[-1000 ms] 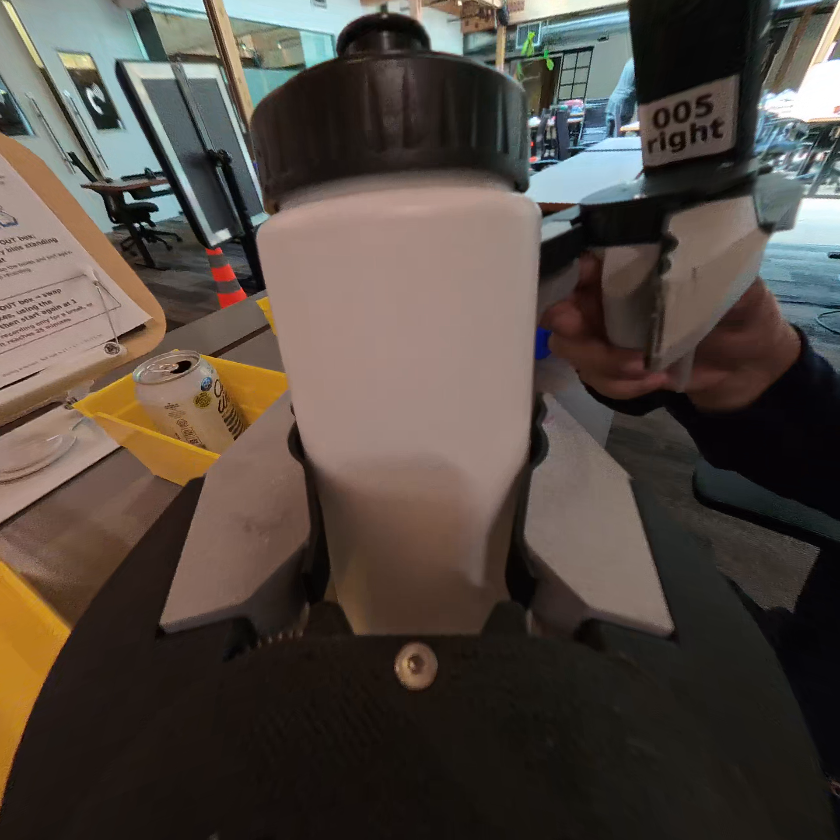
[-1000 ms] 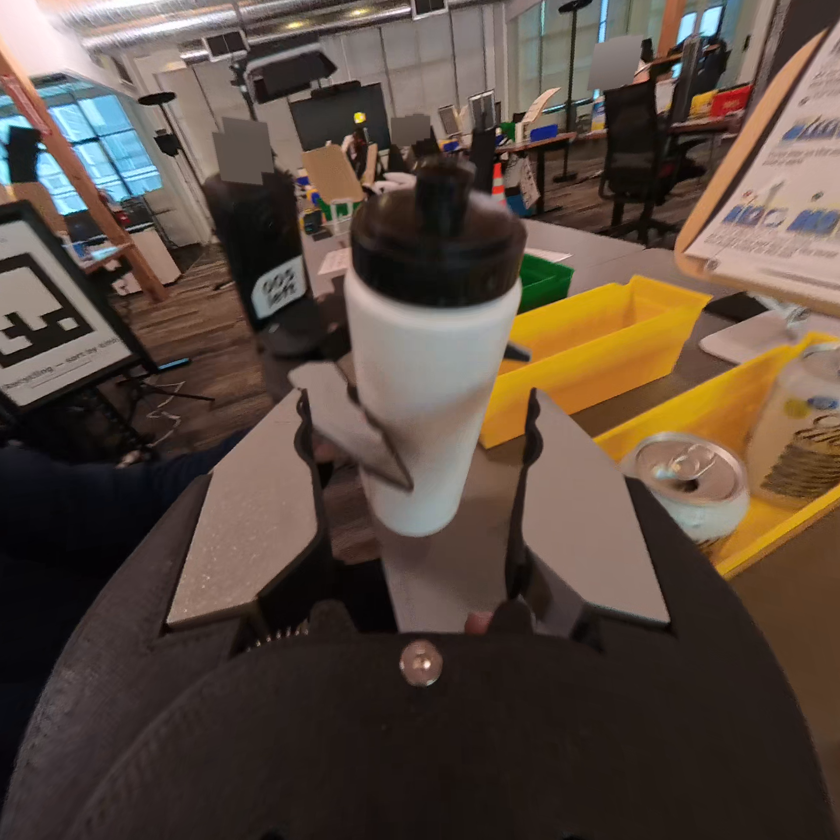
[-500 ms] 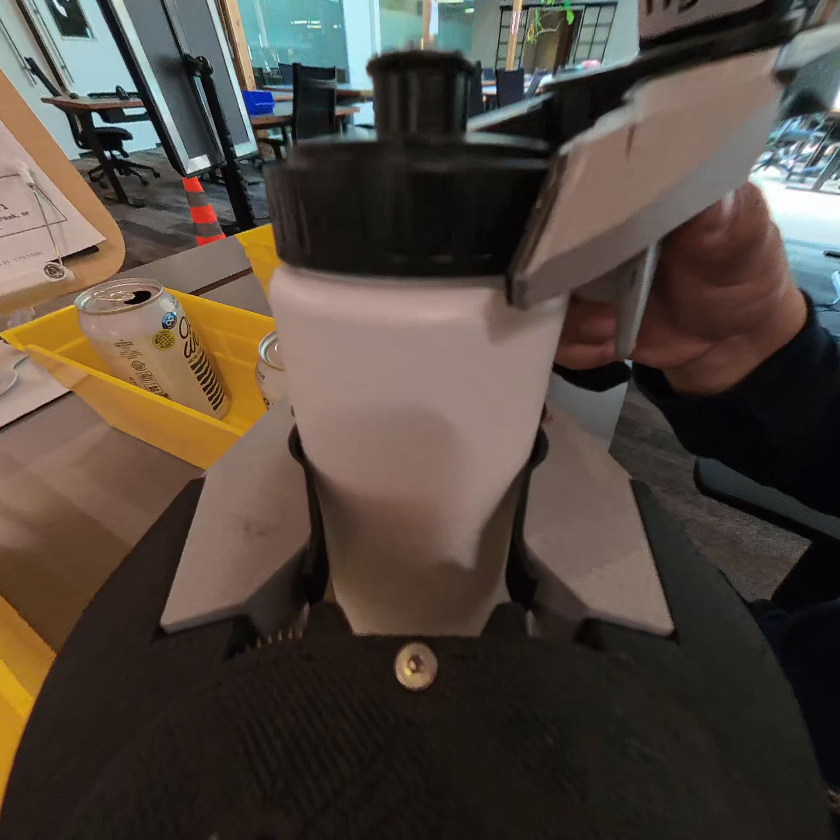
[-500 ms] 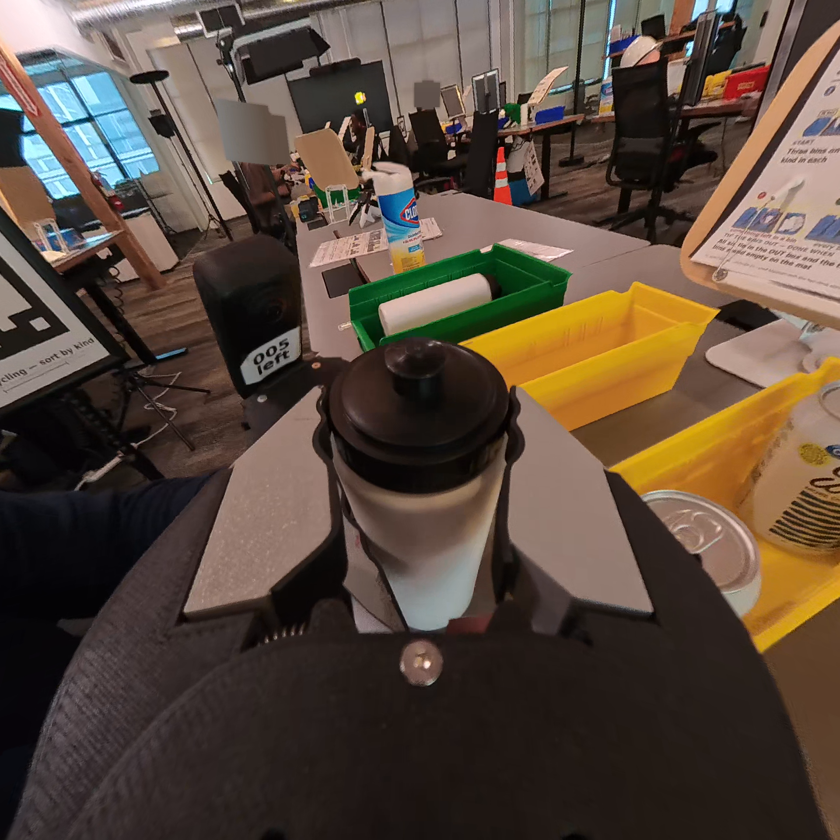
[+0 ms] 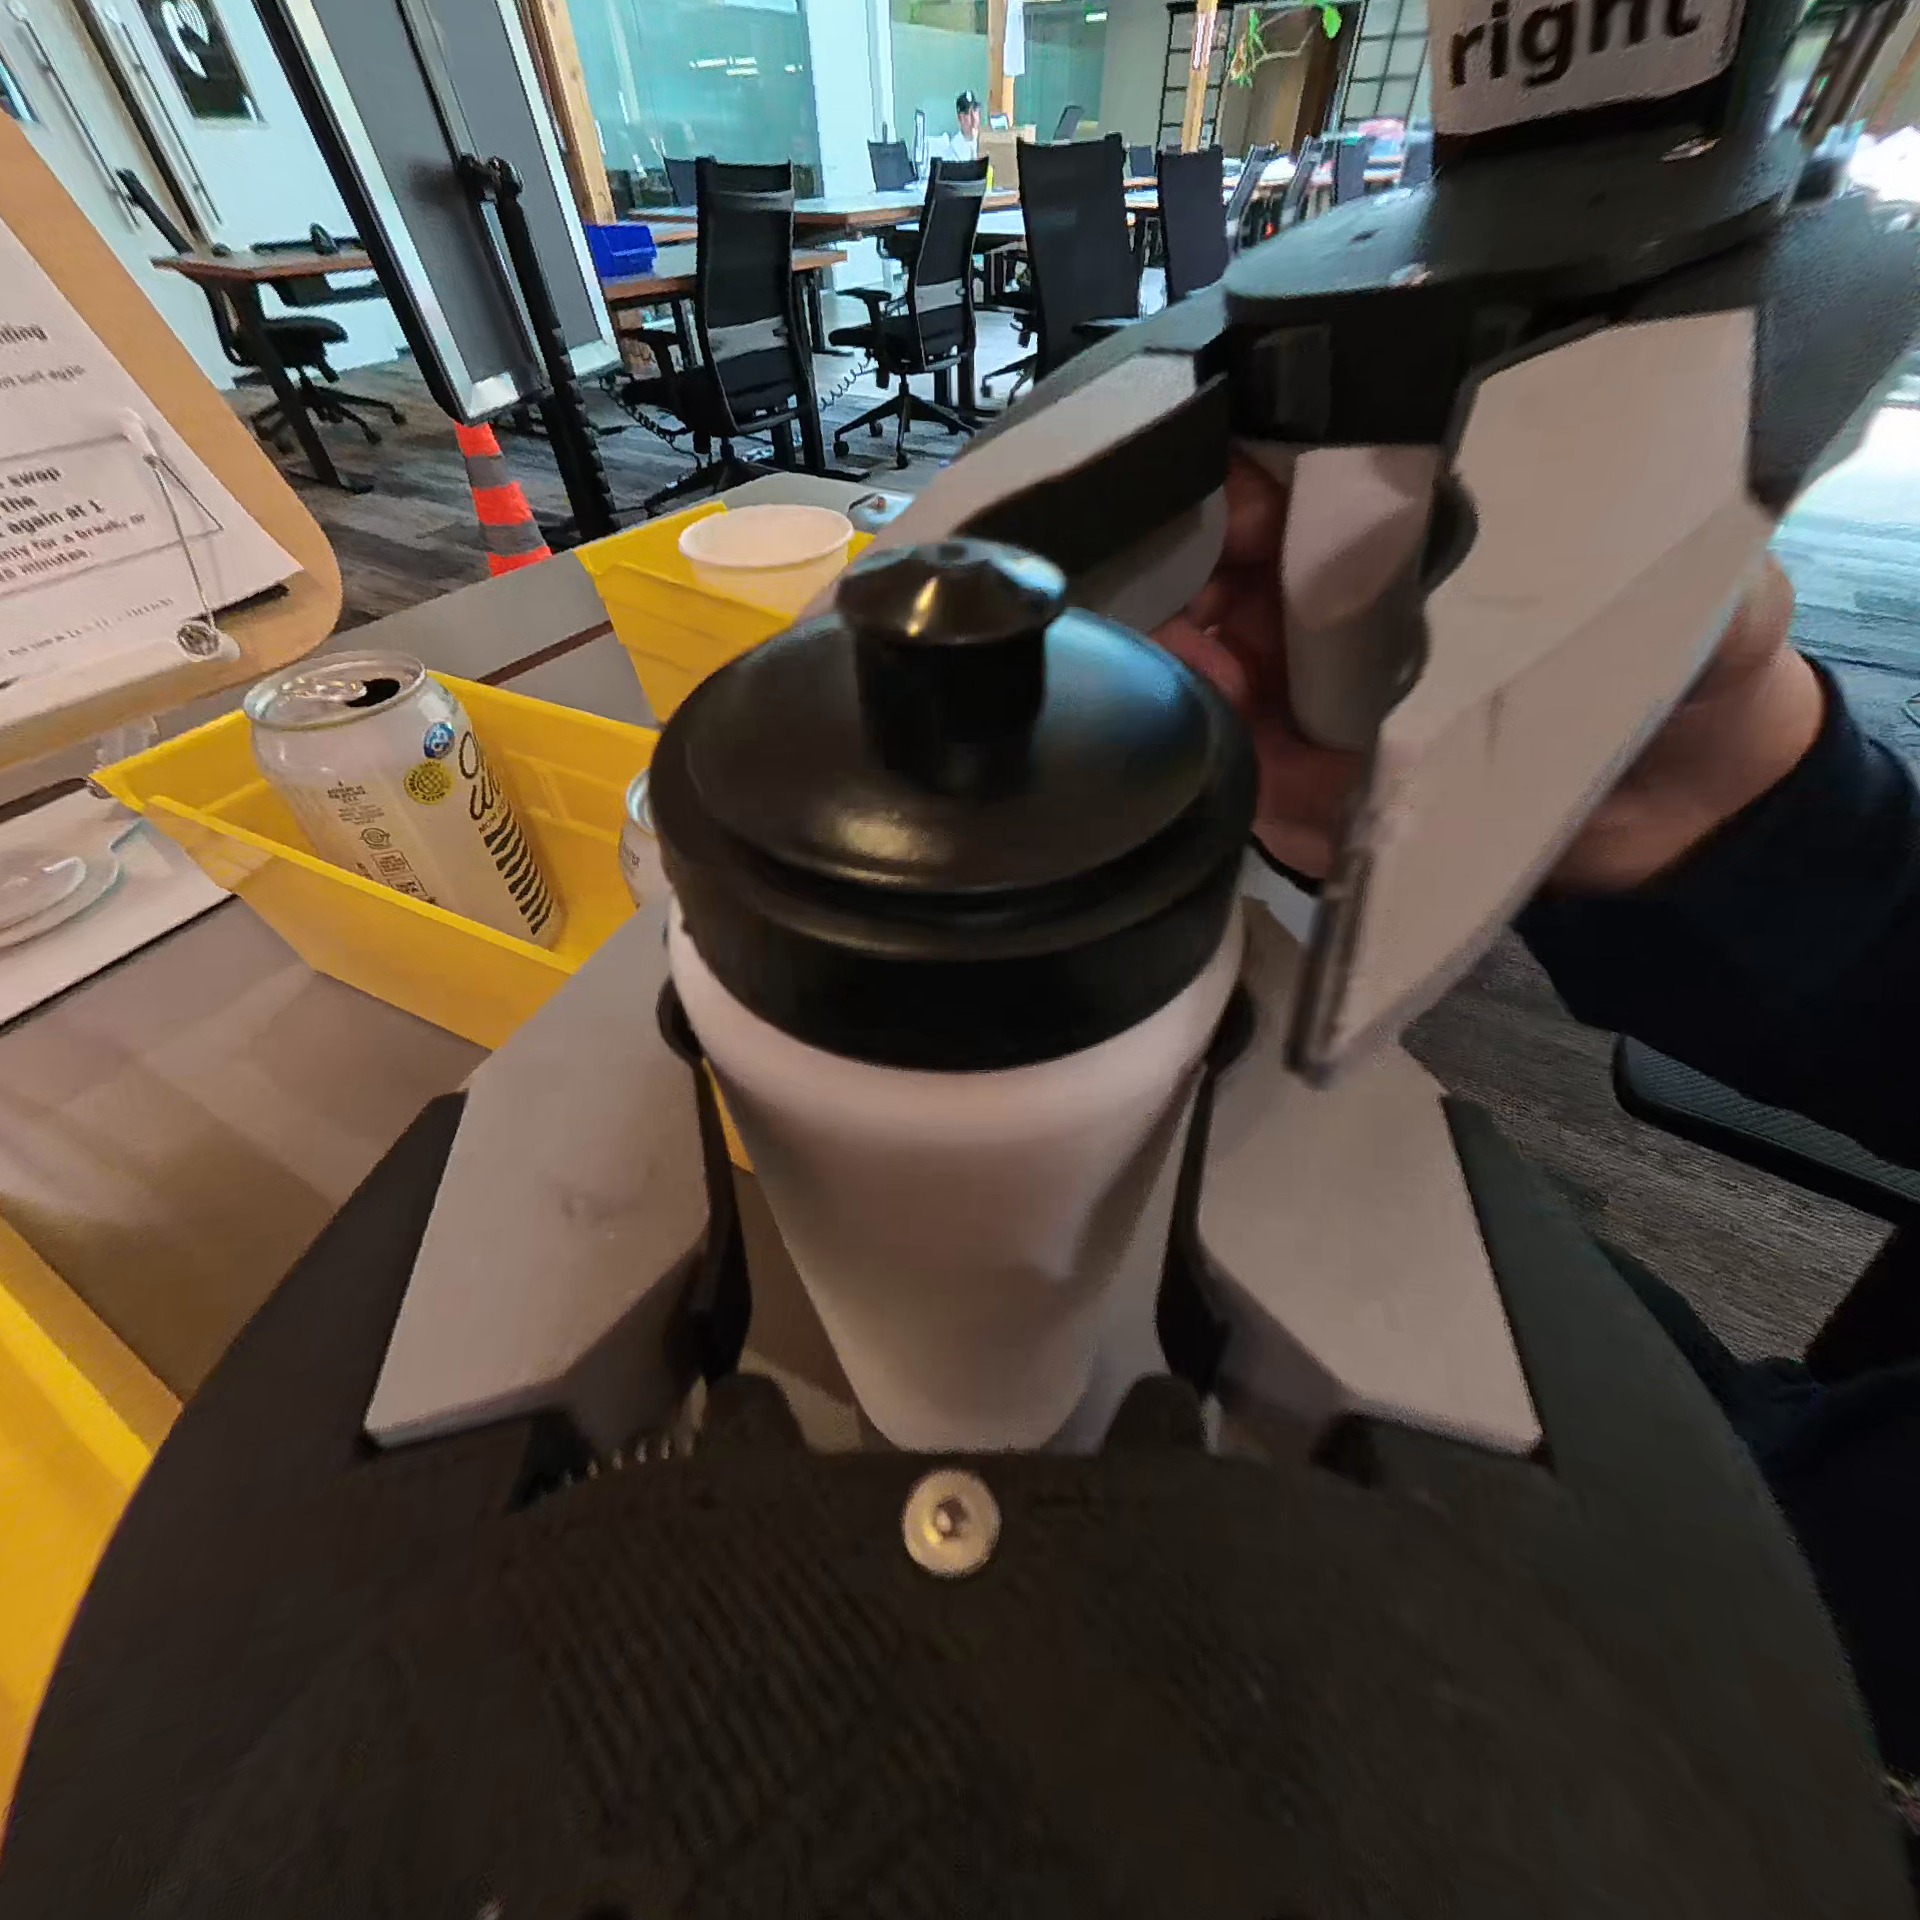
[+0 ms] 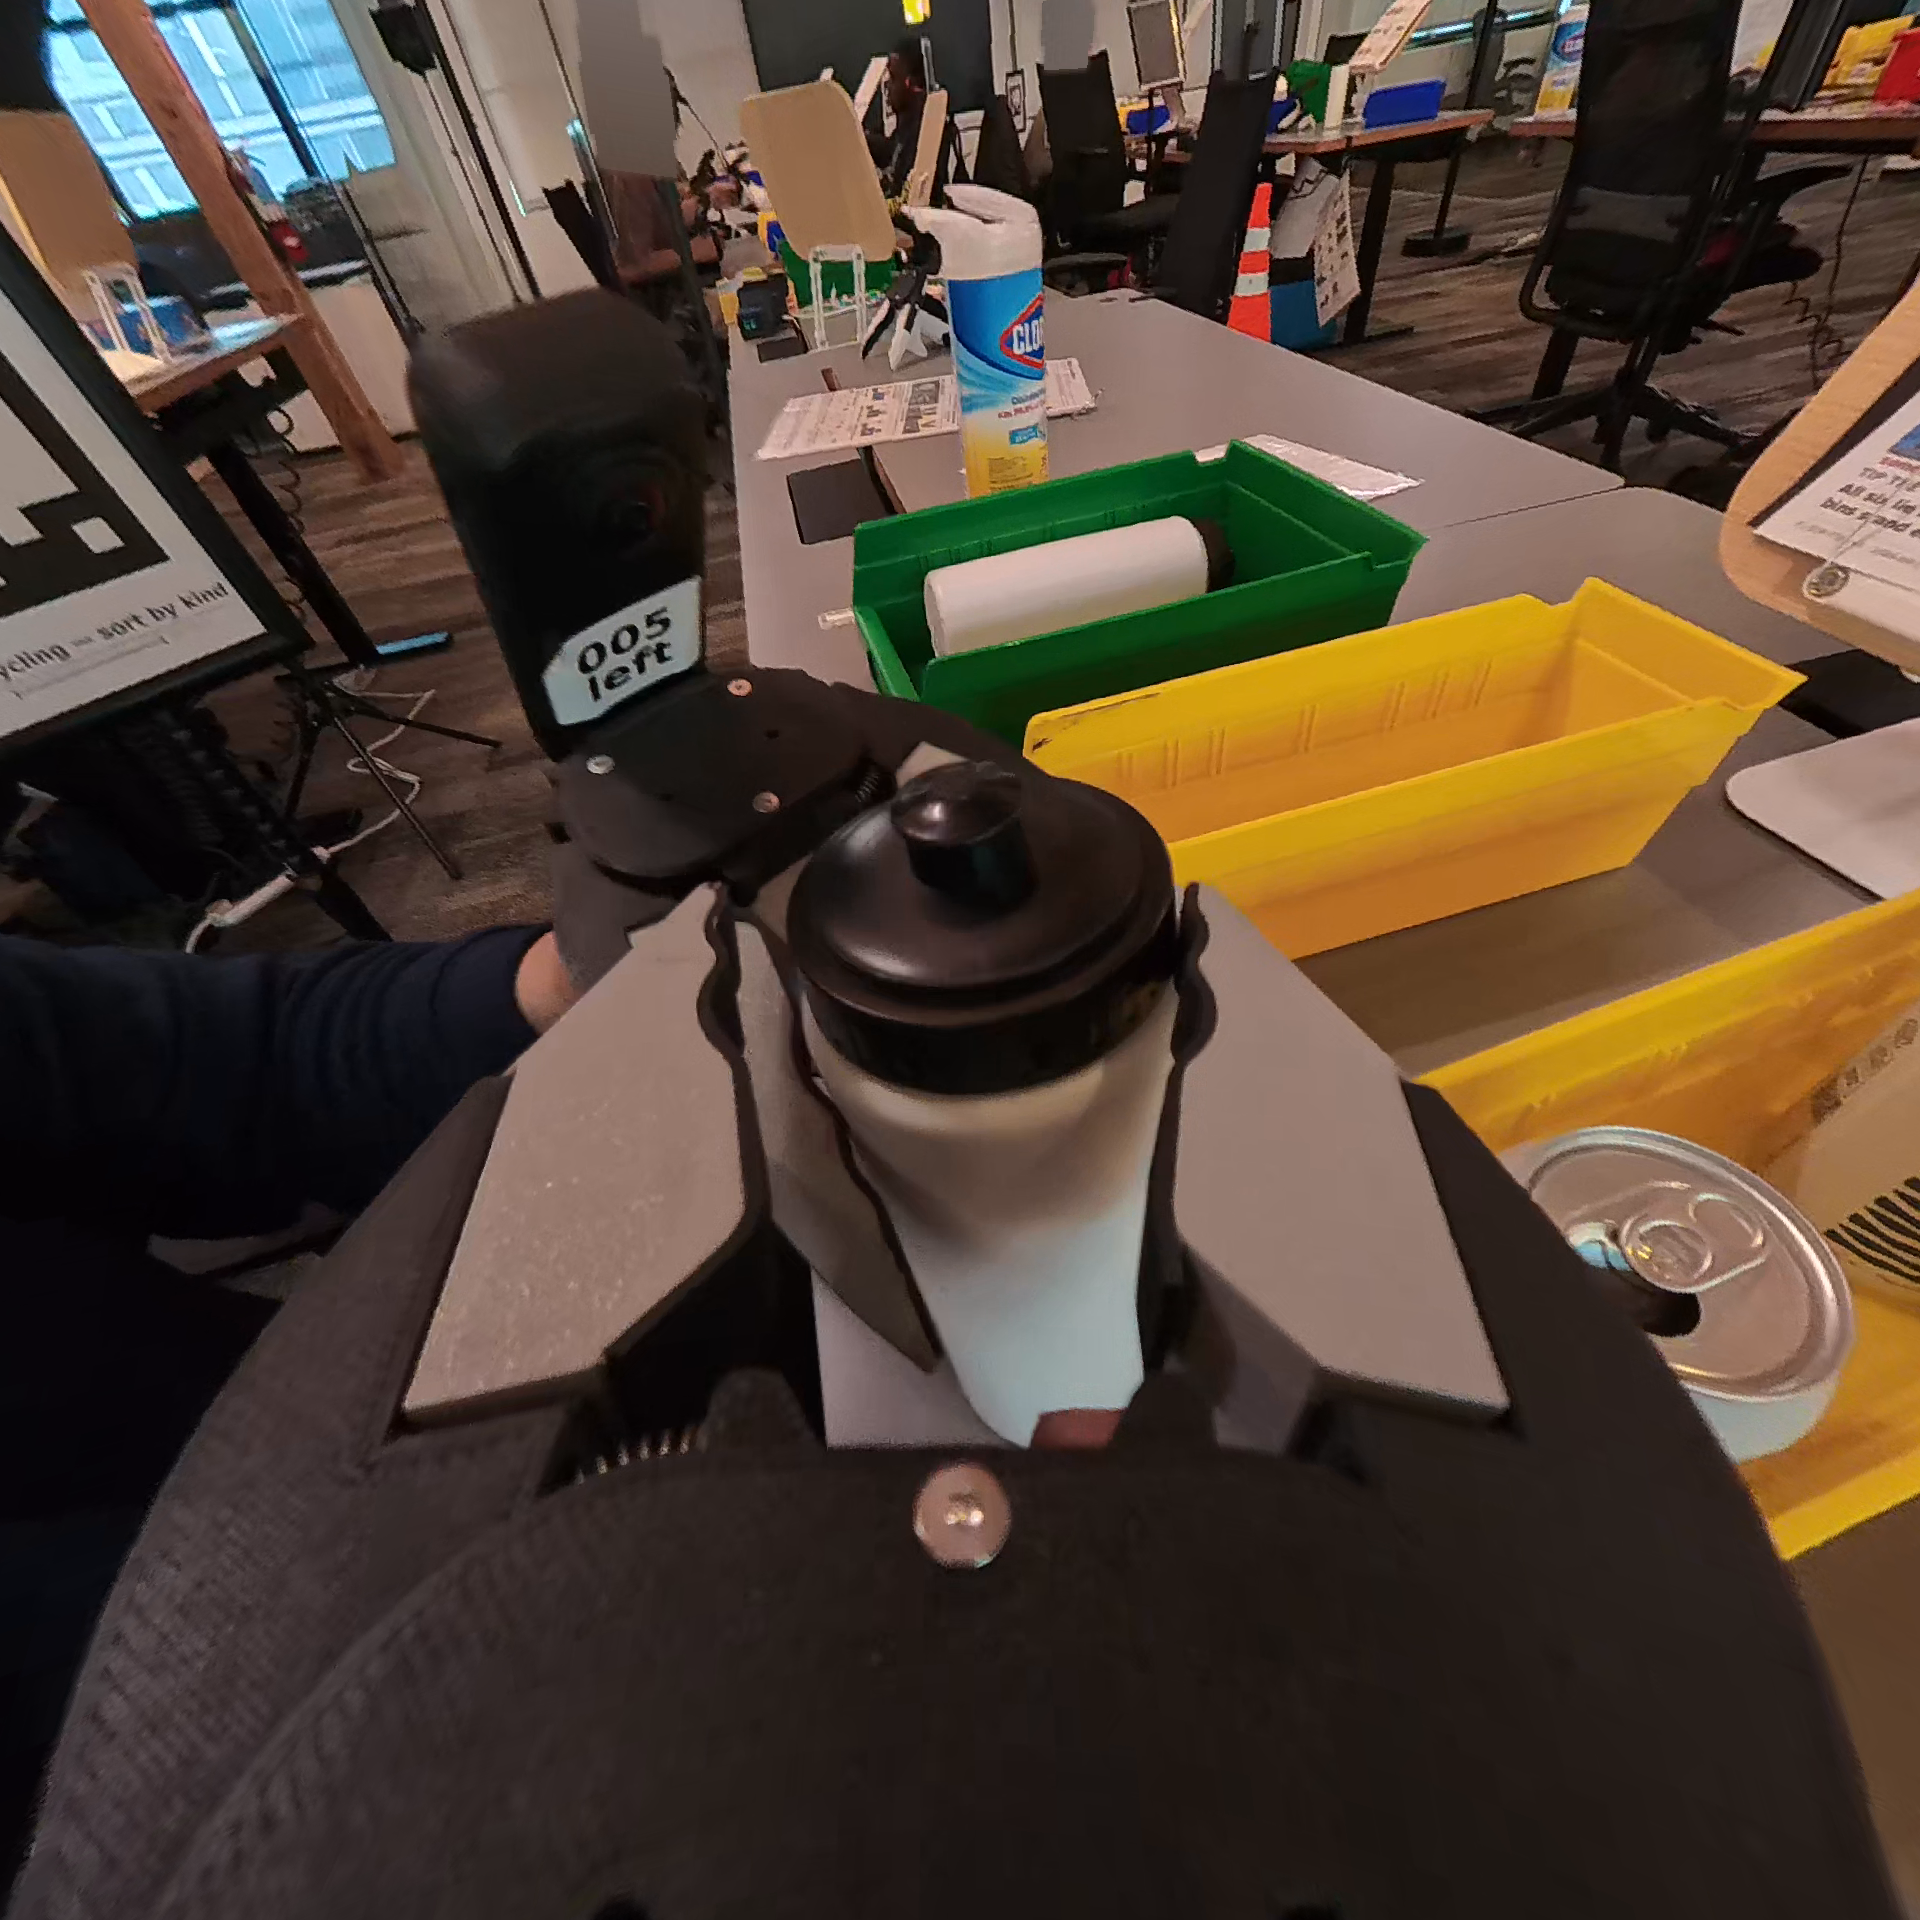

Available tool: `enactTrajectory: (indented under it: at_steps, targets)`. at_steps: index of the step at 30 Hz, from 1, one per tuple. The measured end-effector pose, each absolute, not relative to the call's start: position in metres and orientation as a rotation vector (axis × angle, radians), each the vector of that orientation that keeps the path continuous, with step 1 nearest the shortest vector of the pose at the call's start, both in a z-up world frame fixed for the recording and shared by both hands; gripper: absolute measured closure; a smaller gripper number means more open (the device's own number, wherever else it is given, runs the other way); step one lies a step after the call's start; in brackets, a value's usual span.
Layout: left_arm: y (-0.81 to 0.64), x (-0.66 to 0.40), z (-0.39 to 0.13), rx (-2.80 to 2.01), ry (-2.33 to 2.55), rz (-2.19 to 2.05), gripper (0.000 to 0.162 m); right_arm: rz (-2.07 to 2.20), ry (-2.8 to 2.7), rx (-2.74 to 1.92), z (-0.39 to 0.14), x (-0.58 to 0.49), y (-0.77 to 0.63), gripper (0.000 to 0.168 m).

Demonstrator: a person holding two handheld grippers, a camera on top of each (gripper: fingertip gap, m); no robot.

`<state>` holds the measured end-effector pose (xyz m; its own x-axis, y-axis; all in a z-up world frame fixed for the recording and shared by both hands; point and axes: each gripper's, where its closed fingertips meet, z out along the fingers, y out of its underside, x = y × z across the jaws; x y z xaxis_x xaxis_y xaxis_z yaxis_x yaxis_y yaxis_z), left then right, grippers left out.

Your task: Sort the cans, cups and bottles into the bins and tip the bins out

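My left gripper (image 5: 951,1023) is shut on the body of a white bottle (image 5: 966,1195) with a black cap and holds it upright off the table's near edge. My right gripper (image 6: 956,904) is open, with a finger (image 5: 1507,675) on either side of the bottle's cap (image 6: 977,935). A small gap shows on one side. A green bin (image 6: 1143,665) holds another white bottle (image 6: 1070,582) on its side. Two cans (image 5: 405,800) stand in a yellow bin (image 5: 343,935). A paper cup (image 5: 764,551) sits in a further yellow bin (image 5: 665,623).
An empty yellow bin (image 6: 1403,790) lies between the green bin and the can bin (image 6: 1662,1060). A wipes canister (image 6: 992,343) and papers stand behind the green bin. Instruction boards stand on the grey table (image 5: 208,1122). Chairs and an orange cone are beyond.
My right gripper moved from beside the bottle to straddle its cap. The bottle has come lower and tilted, so both views now look down onto the cap.
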<state>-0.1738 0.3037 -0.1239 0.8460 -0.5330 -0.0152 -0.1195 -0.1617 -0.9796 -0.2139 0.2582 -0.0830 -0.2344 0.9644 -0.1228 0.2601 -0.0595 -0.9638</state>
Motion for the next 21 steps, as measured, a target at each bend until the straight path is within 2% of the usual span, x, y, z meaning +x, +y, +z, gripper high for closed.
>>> enactTrajectory:
  at_steps: [1,5,15,18,21]
  targets:
    - [0.303,-0.174,-0.121,-1.704,0.507,-0.388,0.064,1.320,-1.552,-1.346,-0.085,-0.214,0.258,0.086]
    - [0.302,-0.173,-0.121,-1.704,0.529,-0.362,0.064,1.319,-1.555,-1.347,-0.087,-0.213,0.255,0.081]
    - [0.299,-0.186,-0.119,-1.730,0.523,-0.320,0.064,1.361,-1.406,-1.331,-0.074,-0.191,0.265,0.082]
    - [0.297,-0.215,-0.091,-1.685,0.473,-0.251,0.065,1.353,-1.341,-1.337,-0.076,-0.170,0.276,0.084]
    - [0.298,-0.258,-0.036,-1.591,0.403,-0.172,0.064,1.333,-1.319,-1.379,-0.088,-0.152,0.285,0.084]
